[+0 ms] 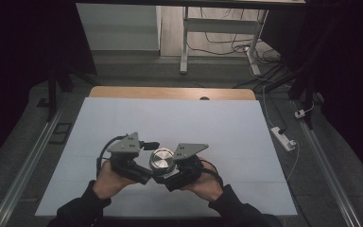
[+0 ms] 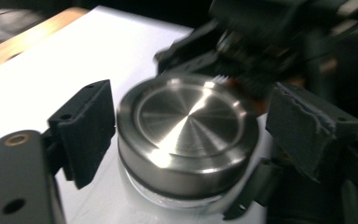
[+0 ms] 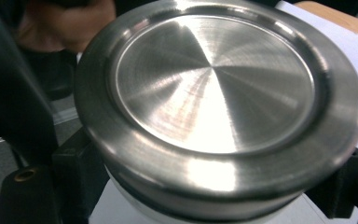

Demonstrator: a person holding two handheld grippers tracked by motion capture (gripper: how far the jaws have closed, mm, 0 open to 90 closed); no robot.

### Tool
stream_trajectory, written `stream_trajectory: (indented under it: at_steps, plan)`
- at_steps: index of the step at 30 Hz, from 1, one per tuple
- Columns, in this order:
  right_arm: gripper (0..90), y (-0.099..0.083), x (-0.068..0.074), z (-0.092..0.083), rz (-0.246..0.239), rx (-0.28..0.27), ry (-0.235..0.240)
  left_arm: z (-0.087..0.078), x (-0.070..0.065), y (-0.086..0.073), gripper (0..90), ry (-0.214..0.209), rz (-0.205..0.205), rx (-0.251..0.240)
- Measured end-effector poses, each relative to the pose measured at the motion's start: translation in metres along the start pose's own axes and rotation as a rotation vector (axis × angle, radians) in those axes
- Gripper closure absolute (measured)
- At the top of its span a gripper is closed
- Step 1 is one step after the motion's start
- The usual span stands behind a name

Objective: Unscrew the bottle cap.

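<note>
Steel-lidded jar [image 1: 162, 160] sits at the table's [image 1: 246, 142] six o'clock: rigid, slick lid, possibly glass below. Your right gripper [image 1: 170, 176] clamps its body; your left gripper's [image 1: 147, 173] jaws flank the lid without pressing. Squeeze the rim at nine and three o'clock.

Both grippers low together, left fingers [image 2: 86, 130] parted, right fingers [image 3: 77, 175] clamped.

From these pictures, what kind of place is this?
Probably a lab or recording workspace, not a home: a table under a white sheet, loose cables and a power strip on the floor, dark curtains around.
</note>
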State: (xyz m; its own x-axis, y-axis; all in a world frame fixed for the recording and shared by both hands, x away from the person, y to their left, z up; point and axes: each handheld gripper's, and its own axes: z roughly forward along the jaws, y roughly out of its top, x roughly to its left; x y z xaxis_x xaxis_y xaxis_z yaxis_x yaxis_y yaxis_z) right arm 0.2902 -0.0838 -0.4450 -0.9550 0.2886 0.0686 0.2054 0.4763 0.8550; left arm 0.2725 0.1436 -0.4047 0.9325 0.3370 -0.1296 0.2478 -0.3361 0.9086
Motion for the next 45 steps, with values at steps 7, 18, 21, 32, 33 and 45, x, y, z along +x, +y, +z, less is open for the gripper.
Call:
stream_trajectory:
  at_steps: [7,18,21,32,33,45]
  plan:
    - [14.6,0.002,0.005,0.0,-0.041,-0.002,0.078,-0.01,0.011,-0.007,16.1,-0.171,0.086,0.06]
    - [14.6,0.0,0.005,0.003,-0.053,0.023,0.056,0.01,-0.001,-0.006,19.2,-0.016,0.11,0.145]
    - [14.6,0.0,0.003,0.001,-0.039,0.014,0.048,0.01,-0.005,-0.003,19.2,0.017,0.138,0.15]
    - [14.6,0.0,-0.005,-0.001,0.051,-0.004,-0.037,0.014,-0.023,0.003,24.1,0.237,0.065,0.142]
    - [14.6,-0.001,-0.006,-0.002,0.052,-0.005,-0.042,0.015,-0.024,0.003,24.8,0.252,0.059,0.139]
    - [14.6,0.0,0.001,-0.002,-0.047,0.023,0.065,-0.001,0.002,-0.004,11.8,-0.093,0.151,0.106]
